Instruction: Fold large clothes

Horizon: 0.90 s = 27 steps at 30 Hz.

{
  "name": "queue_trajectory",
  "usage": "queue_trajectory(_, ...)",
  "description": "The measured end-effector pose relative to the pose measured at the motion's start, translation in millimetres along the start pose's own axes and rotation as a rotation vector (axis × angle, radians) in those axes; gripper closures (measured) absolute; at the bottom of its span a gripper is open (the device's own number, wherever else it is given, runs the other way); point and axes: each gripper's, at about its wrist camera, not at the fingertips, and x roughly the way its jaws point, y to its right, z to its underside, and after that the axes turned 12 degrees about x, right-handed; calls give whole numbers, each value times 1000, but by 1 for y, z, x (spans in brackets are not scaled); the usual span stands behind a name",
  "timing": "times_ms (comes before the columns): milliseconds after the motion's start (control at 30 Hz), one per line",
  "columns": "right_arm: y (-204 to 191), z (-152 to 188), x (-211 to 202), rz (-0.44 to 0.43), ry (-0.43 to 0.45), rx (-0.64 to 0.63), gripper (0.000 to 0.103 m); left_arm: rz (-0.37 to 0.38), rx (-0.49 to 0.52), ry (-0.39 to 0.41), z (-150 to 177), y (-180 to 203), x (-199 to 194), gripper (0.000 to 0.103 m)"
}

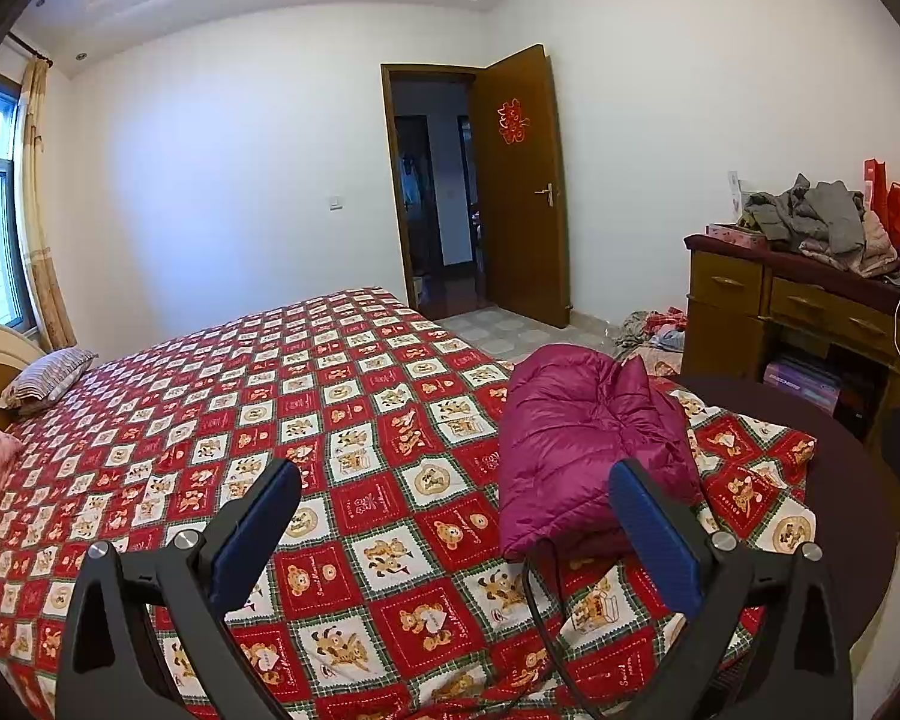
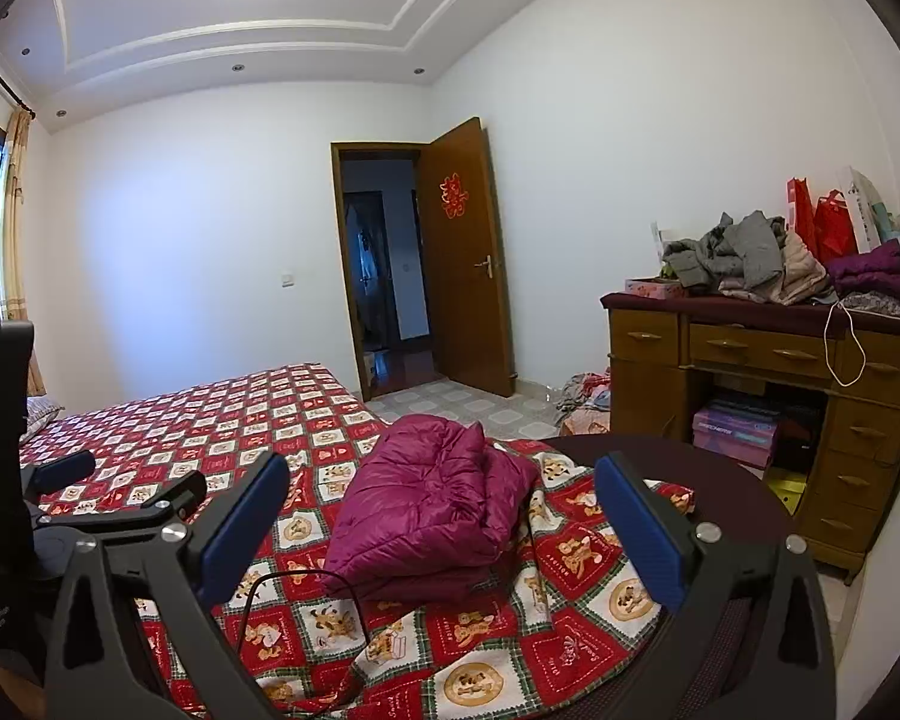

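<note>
Jacket [image 2: 432, 498], magenta, quilted, folded into a bundle, on bed [image 2: 240, 420] near its foot corner; long axis runs away from cameras. Left hand-held gripper [image 1: 456, 516]: fingers spread wide, empty, above bedspread. Right hand-held gripper [image 2: 441, 510]: likewise wide apart, holding nothing.
</note>
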Motion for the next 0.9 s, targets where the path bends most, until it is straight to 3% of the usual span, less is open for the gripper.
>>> queue_trajectory(900,-4,1,-2,1,0,-4,0,-8,-6,13,0,-2,-3,1)
